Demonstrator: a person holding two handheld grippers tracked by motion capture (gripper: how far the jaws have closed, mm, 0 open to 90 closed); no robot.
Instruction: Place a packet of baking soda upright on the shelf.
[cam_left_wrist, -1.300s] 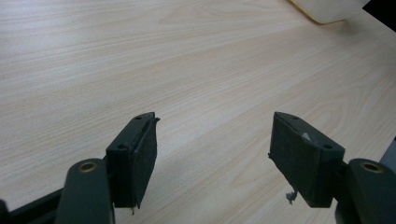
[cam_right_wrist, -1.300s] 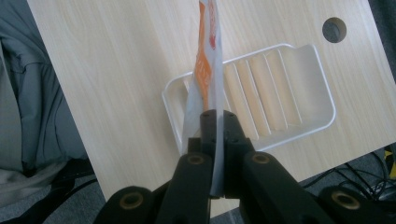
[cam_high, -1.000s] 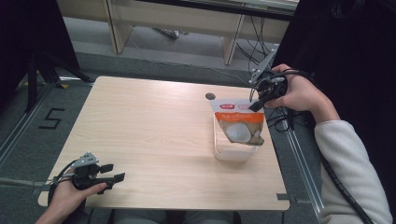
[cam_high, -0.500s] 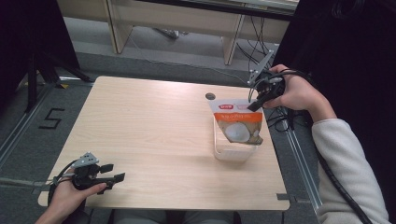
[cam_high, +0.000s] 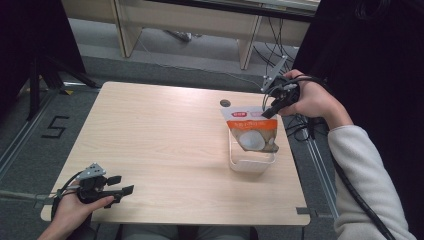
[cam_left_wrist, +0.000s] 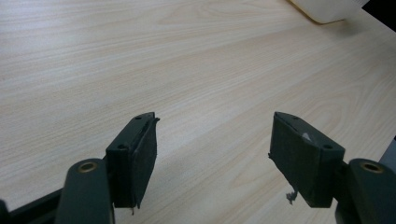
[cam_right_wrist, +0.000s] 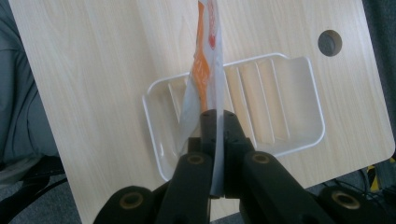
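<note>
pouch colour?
Orange and white pouch, with a white round picture on its front; clearest in the high view.

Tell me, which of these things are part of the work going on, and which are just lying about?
Part of the work:
- orange and white pouch, pinched by its top edge
- right tool, shut on the pouch
- clear plastic tray under the pouch

Just there:
- left tool, open, resting at the table's near corner
- wooden table
- cable hole in the table

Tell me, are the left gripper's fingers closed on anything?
No, in the left gripper view the fingers of the left gripper stand wide apart with only bare wooden table between them.
</note>
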